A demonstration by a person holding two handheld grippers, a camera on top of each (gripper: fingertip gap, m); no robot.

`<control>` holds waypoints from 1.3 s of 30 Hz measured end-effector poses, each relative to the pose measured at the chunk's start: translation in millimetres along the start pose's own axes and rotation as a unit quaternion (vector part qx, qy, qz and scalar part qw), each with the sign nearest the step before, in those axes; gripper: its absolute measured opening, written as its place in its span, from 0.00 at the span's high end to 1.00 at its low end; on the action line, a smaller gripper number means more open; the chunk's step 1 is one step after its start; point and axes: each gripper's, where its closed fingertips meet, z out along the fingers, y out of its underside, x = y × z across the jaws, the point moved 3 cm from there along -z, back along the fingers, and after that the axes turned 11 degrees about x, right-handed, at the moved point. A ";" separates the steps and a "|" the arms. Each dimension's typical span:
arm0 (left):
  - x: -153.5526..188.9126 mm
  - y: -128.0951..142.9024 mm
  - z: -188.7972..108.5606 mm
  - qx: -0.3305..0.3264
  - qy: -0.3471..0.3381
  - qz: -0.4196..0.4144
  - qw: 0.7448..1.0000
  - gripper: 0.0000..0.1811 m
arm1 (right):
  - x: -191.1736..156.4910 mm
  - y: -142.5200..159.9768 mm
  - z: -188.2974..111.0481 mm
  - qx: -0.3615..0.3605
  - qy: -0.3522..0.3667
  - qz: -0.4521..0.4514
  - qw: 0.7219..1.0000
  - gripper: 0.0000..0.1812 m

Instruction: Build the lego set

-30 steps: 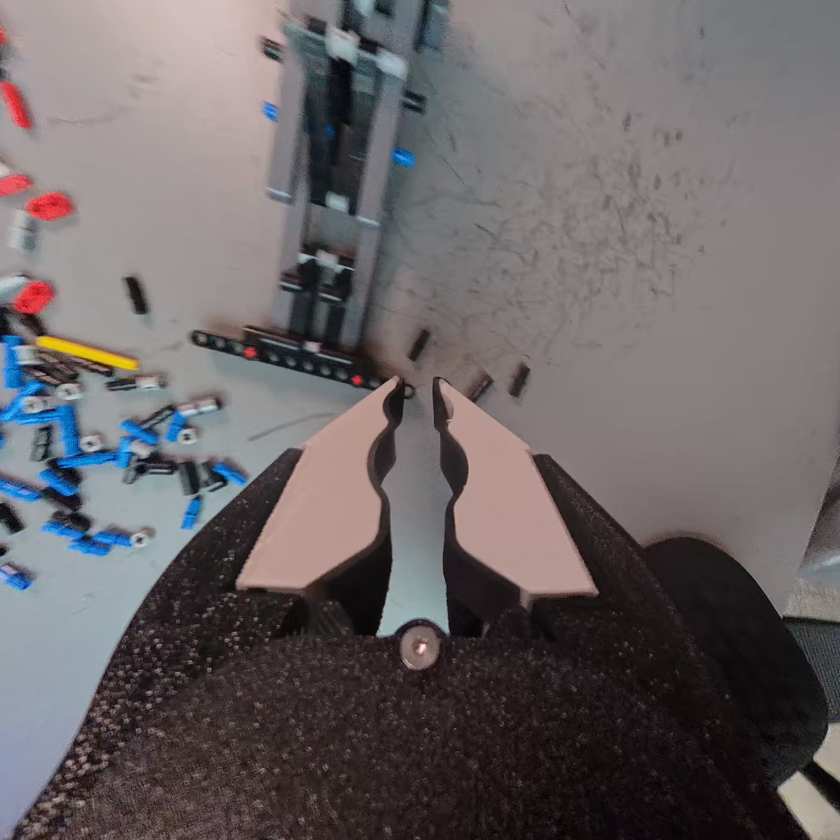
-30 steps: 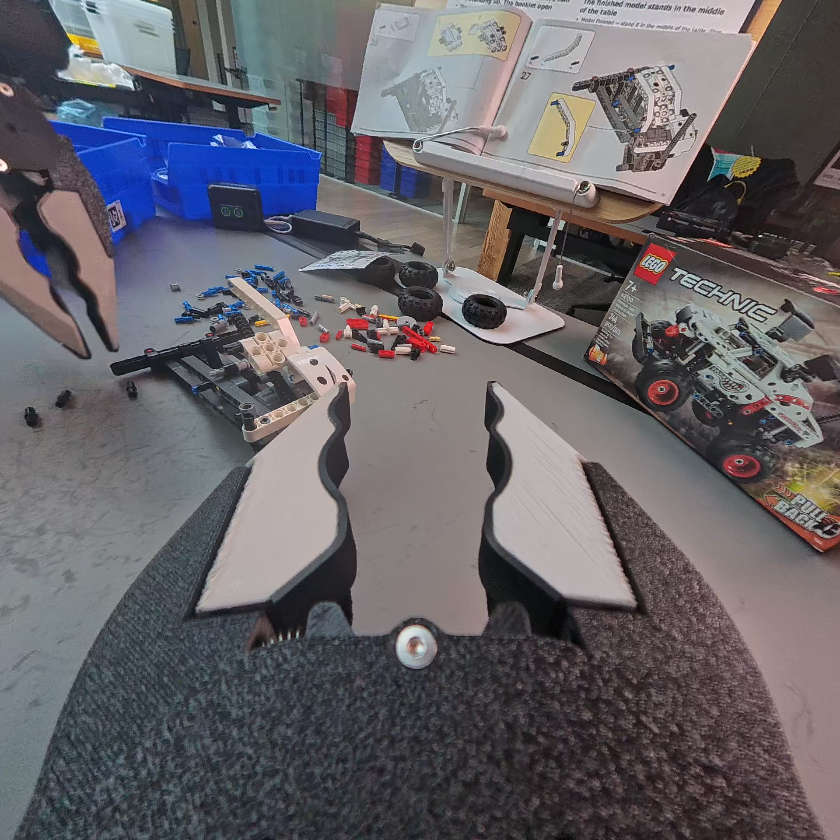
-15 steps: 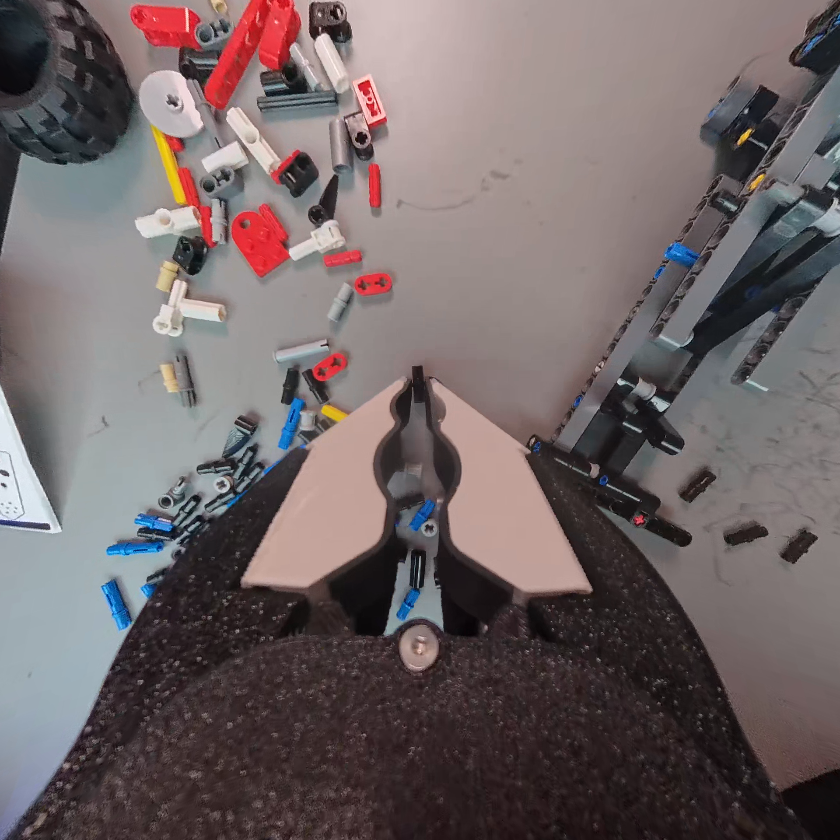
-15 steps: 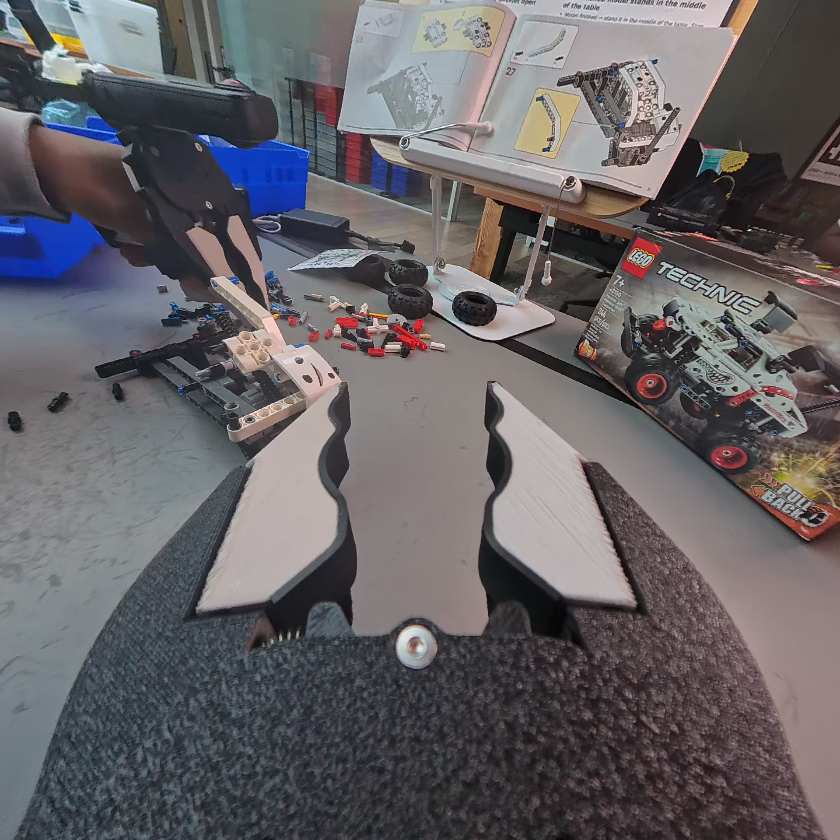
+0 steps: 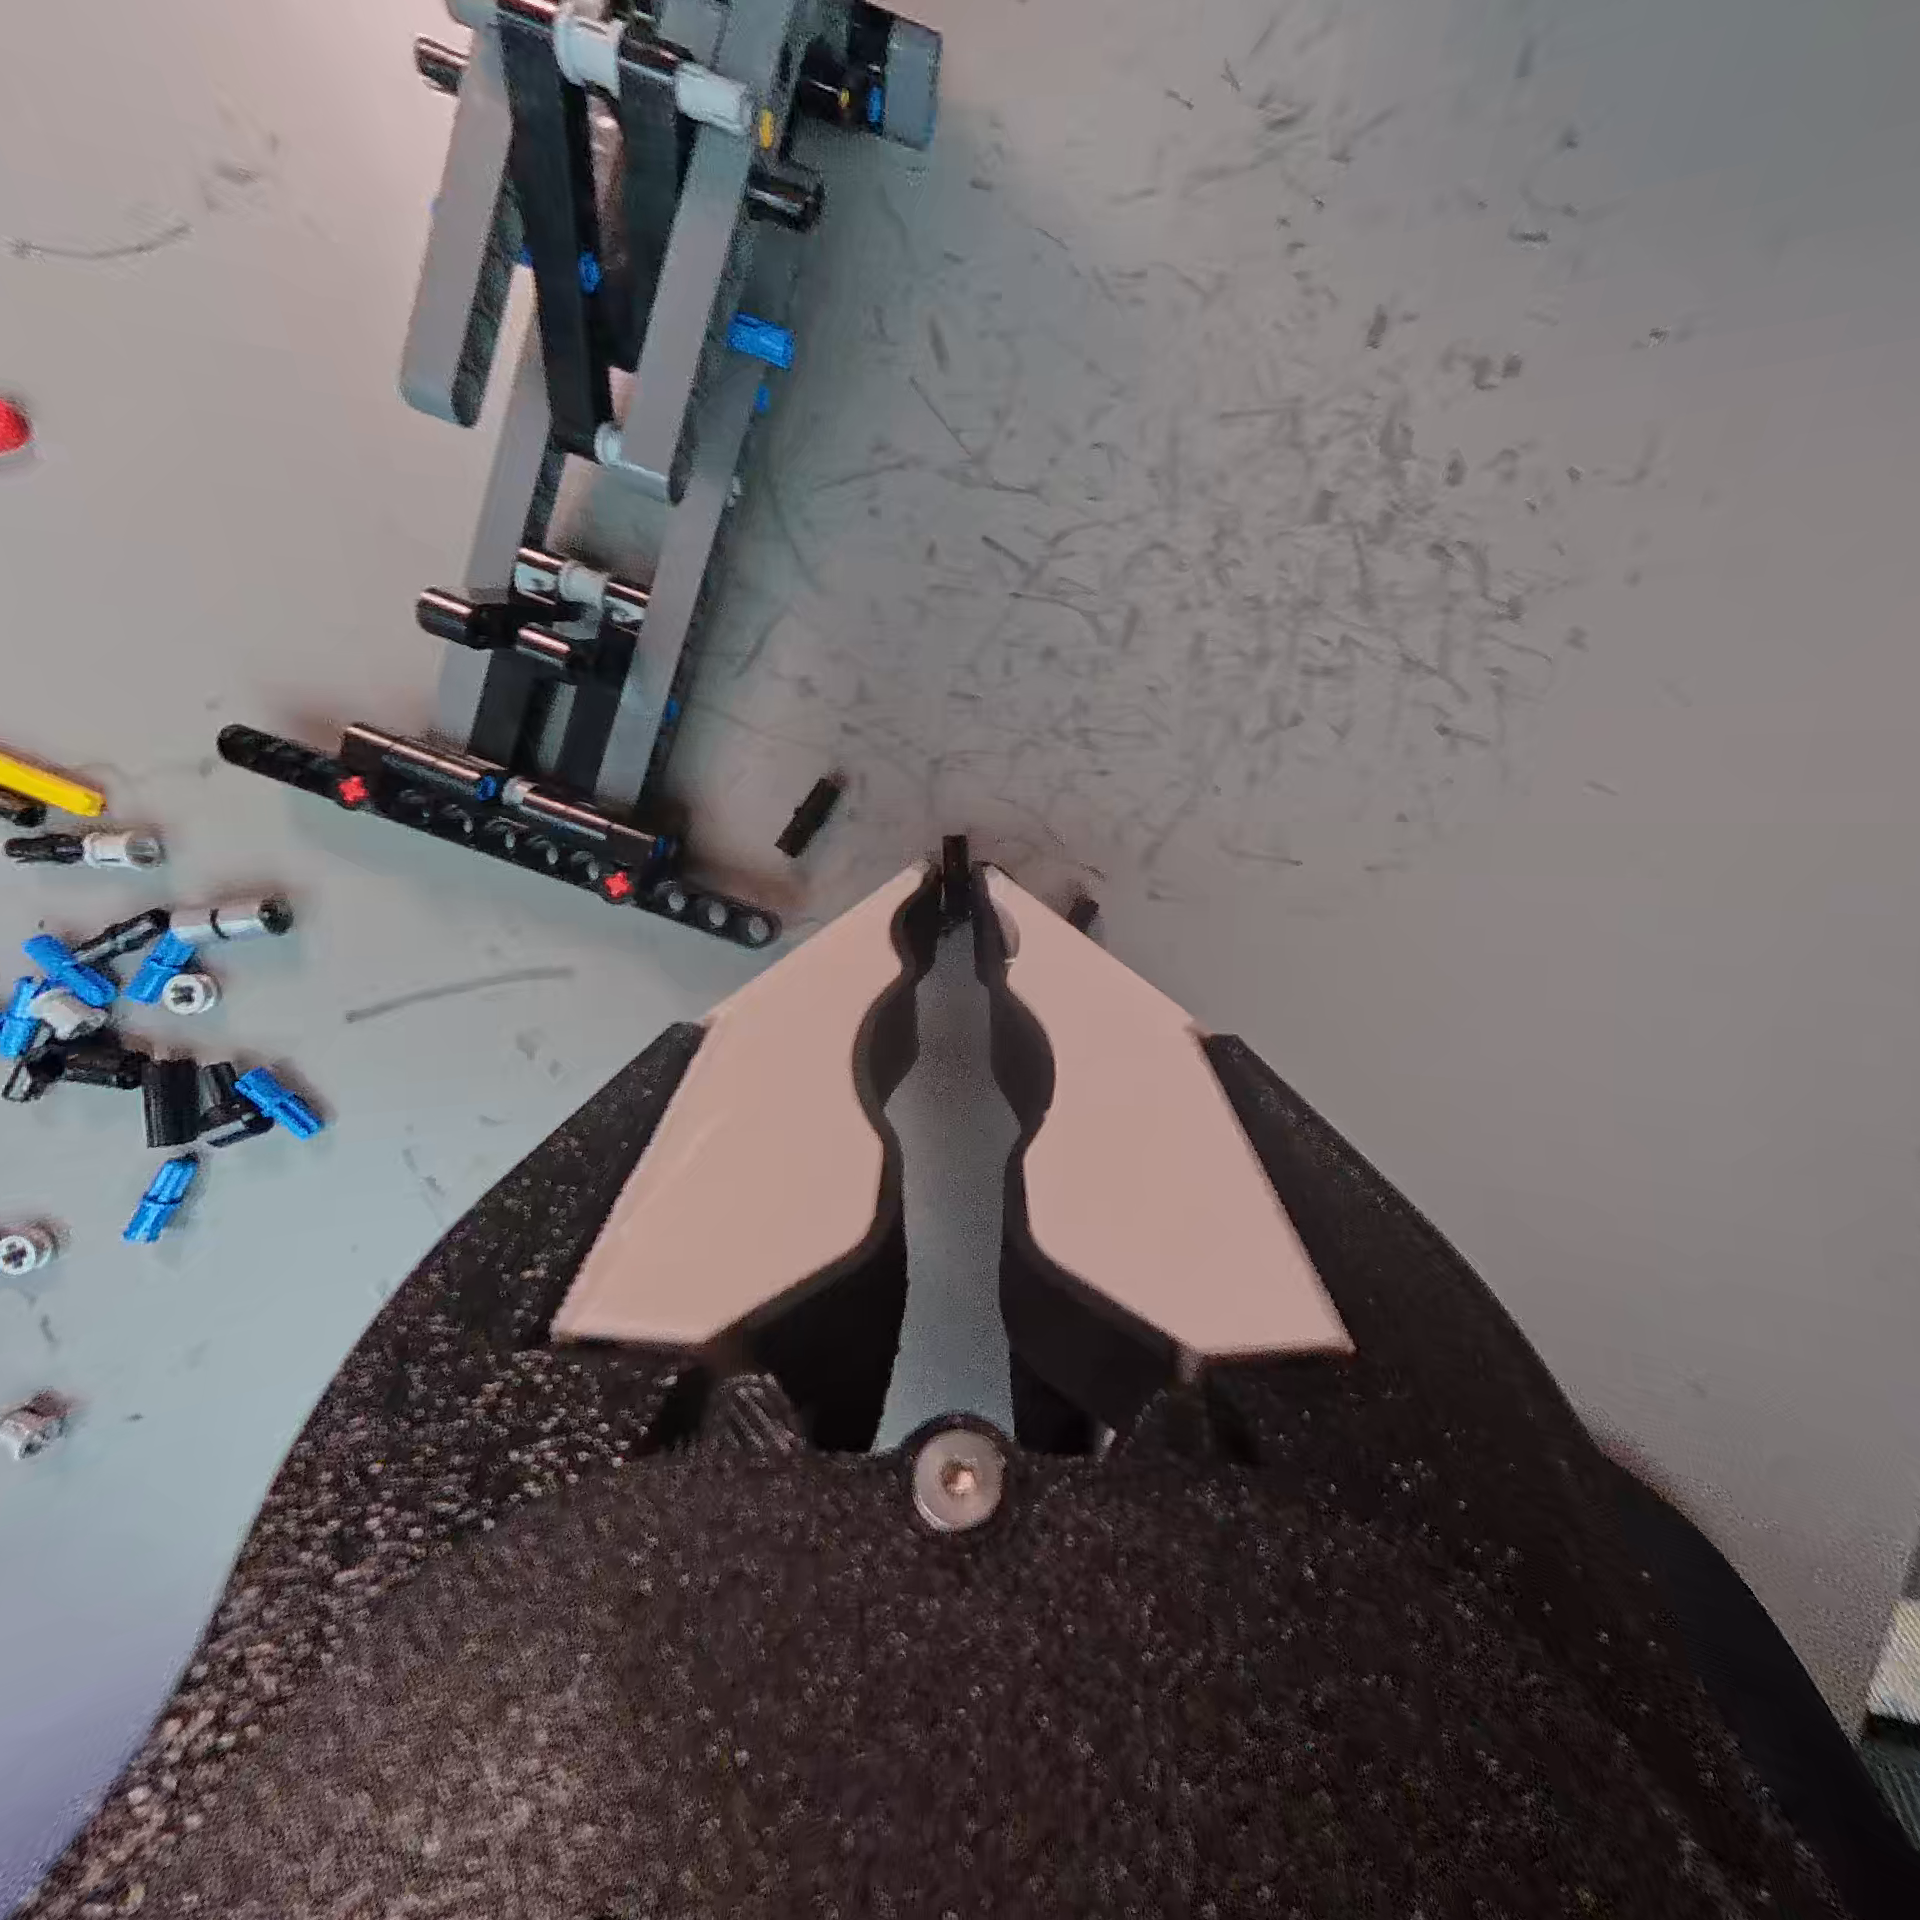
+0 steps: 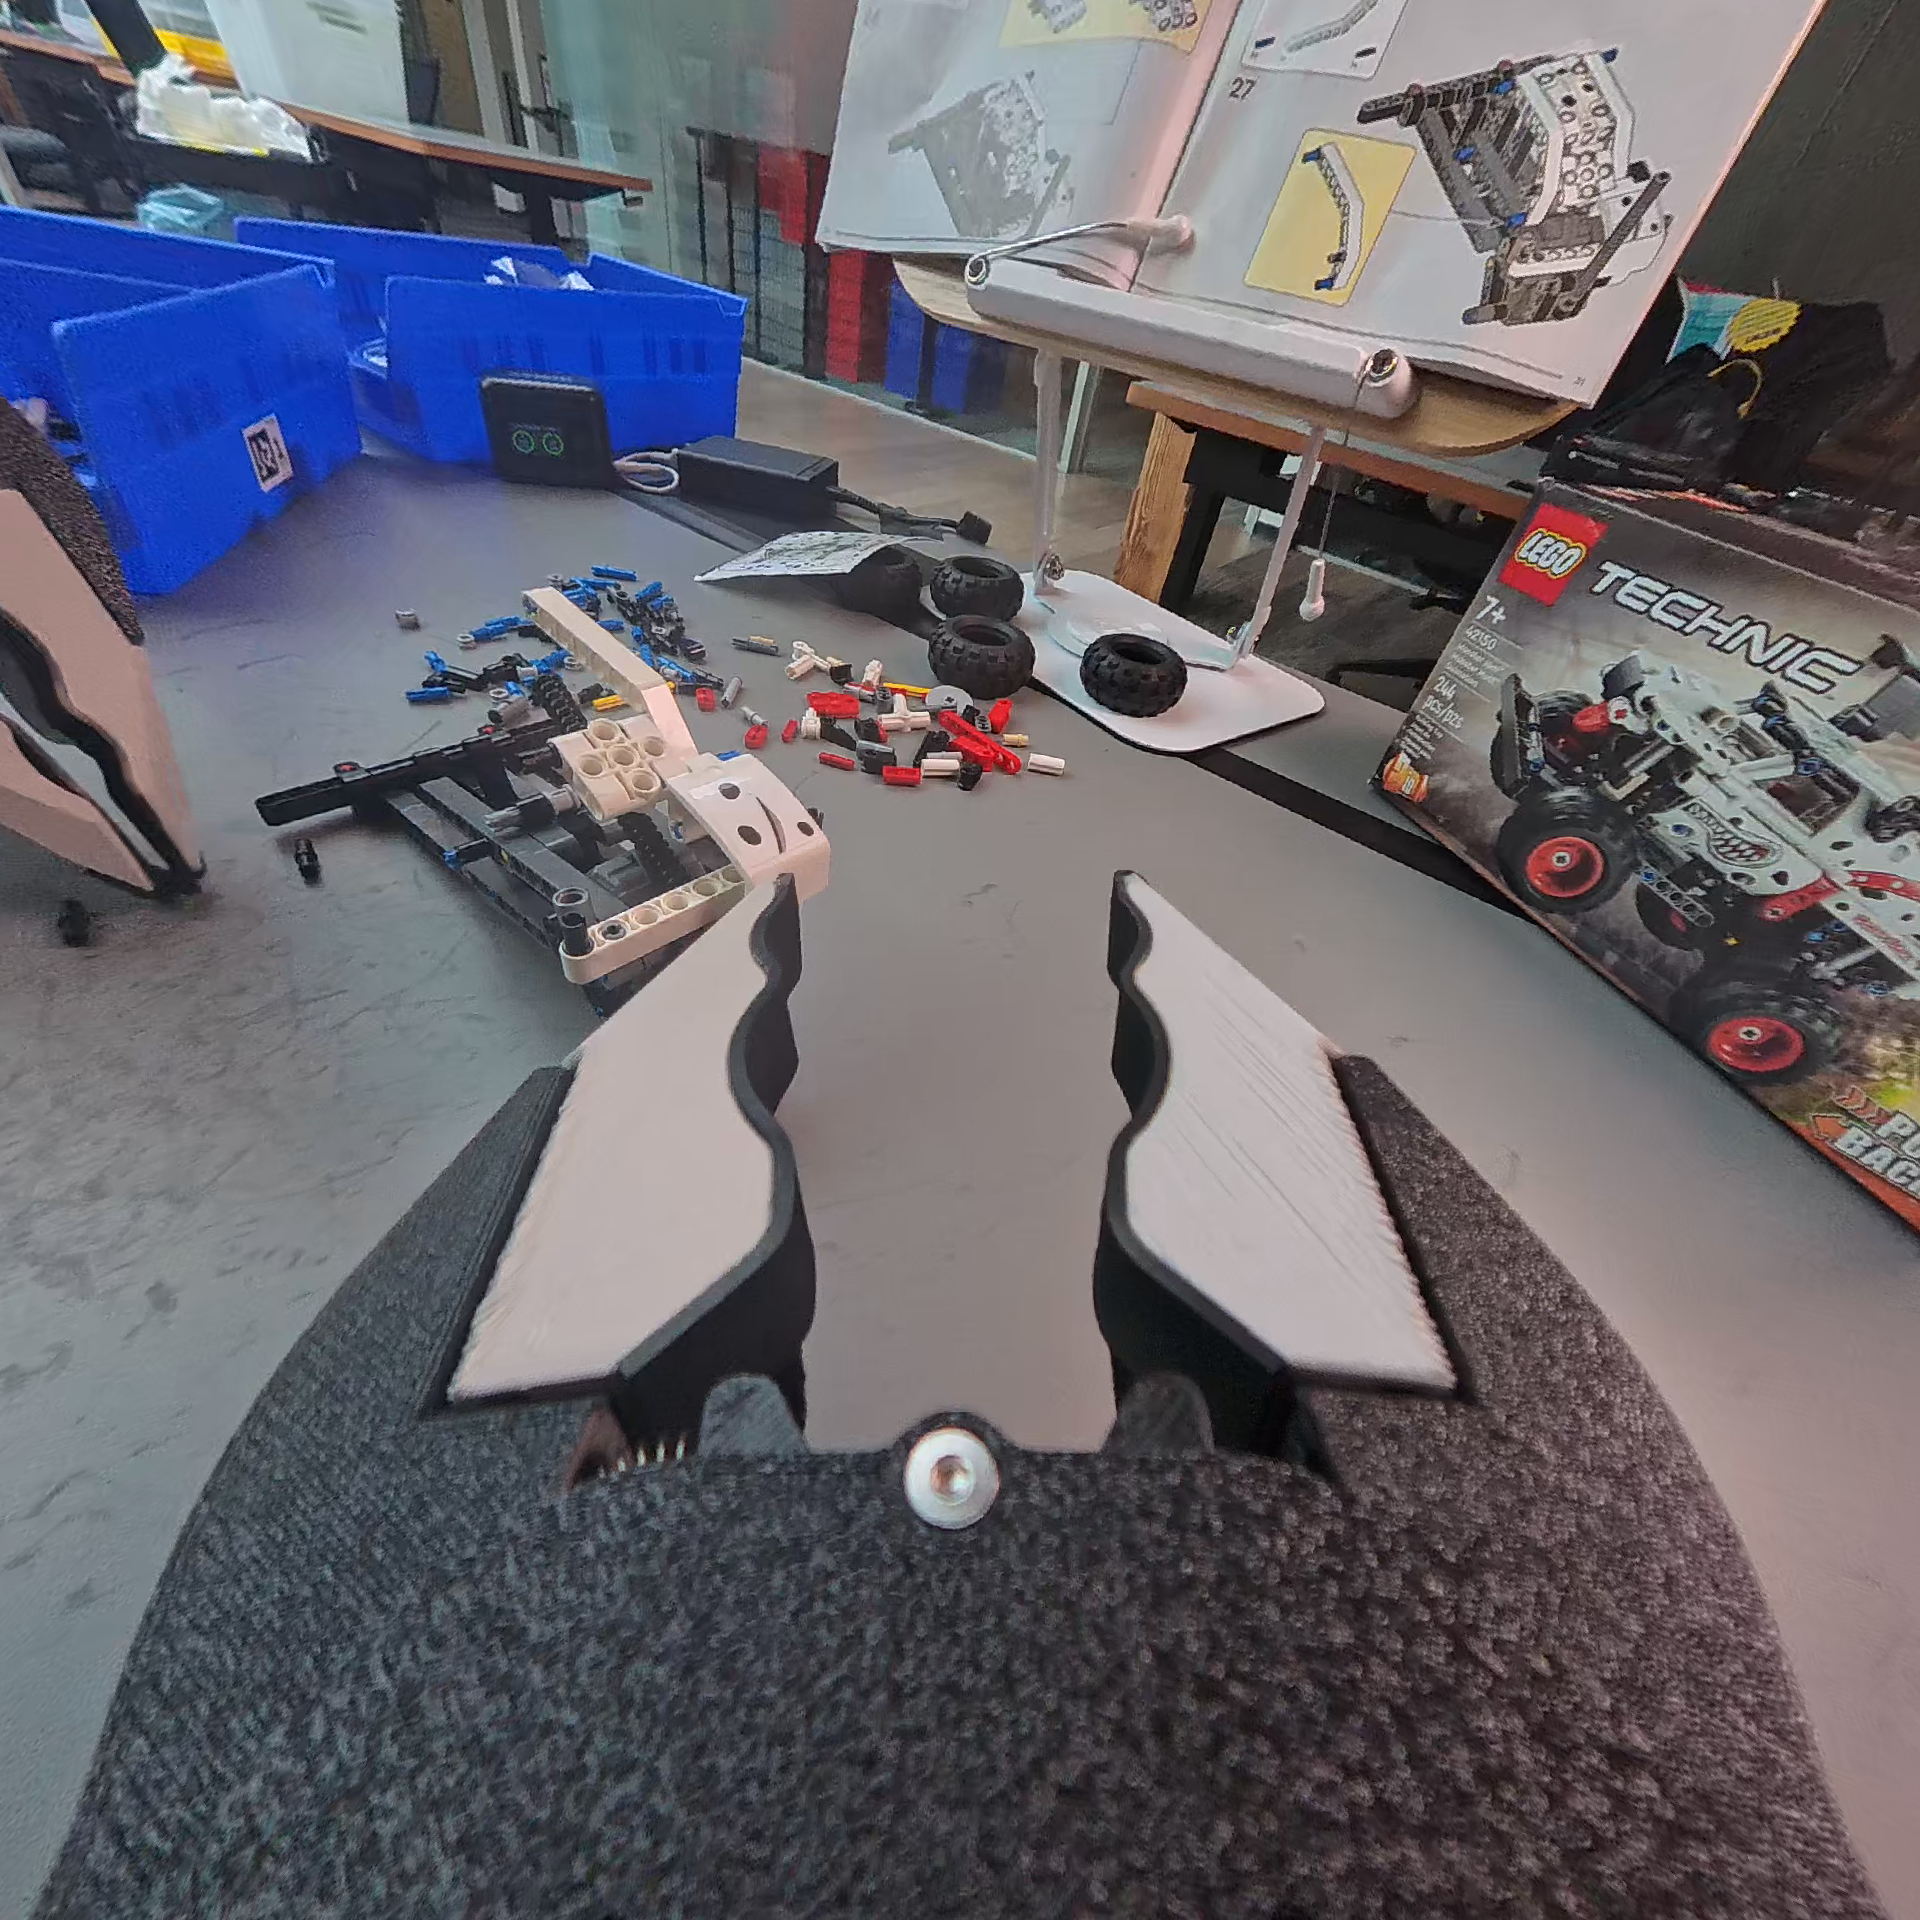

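Note:
My left gripper (image 5: pixel 954 883) is shut on a small black pin (image 5: pixel 953 860) that sticks out of its tips. It hangs low over the grey table, just right of the long black beam (image 5: pixel 499 821) at the end of the grey and black chassis (image 5: pixel 623 395). A loose black pin (image 5: pixel 810 816) lies beside the tips, and another (image 5: pixel 1081 912) is partly hidden behind the right finger. My right gripper (image 6: pixel 951 904) is open and empty, just right of the chassis with its white panels (image 6: pixel 623 821). The left gripper (image 6: pixel 171 883) shows at that view's far left edge.
Blue and black pins (image 5: pixel 166 1039) lie left of the left gripper. Red, white and black parts (image 6: pixel 914 727), three tyres (image 6: pixel 982 655), a booklet on a white stand (image 6: pixel 1299 156), the set's box (image 6: pixel 1714 779) and blue bins (image 6: pixel 561 353) stand behind the chassis. Tip to tip, the grippers are about 25 centimeters apart.
My left gripper closed on a black pin, swung over the loose parts pile, then came back beside the black beam, still holding the pin. The right gripper has barely moved.

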 end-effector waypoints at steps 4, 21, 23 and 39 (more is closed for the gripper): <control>-1.9 -0.1 4.9 0.028 -0.029 -0.014 0.999 0.96 | -2.9 4.3 0.5 -0.010 0.003 -0.011 1.000 0.67; -187.8 132.9 -278.3 -0.029 -0.321 -0.152 0.934 0.85 | -0.9 9.2 1.7 -0.015 0.013 -0.019 1.000 0.67; -188.4 163.6 -270.6 -0.060 -0.251 -0.214 0.942 0.90 | -1.5 8.2 0.9 -0.010 0.013 -0.023 1.000 0.67; -147.0 222.0 -233.2 -0.260 -0.044 -0.320 0.910 0.96 | -1.6 6.3 2.2 0.001 0.025 -0.042 0.999 0.67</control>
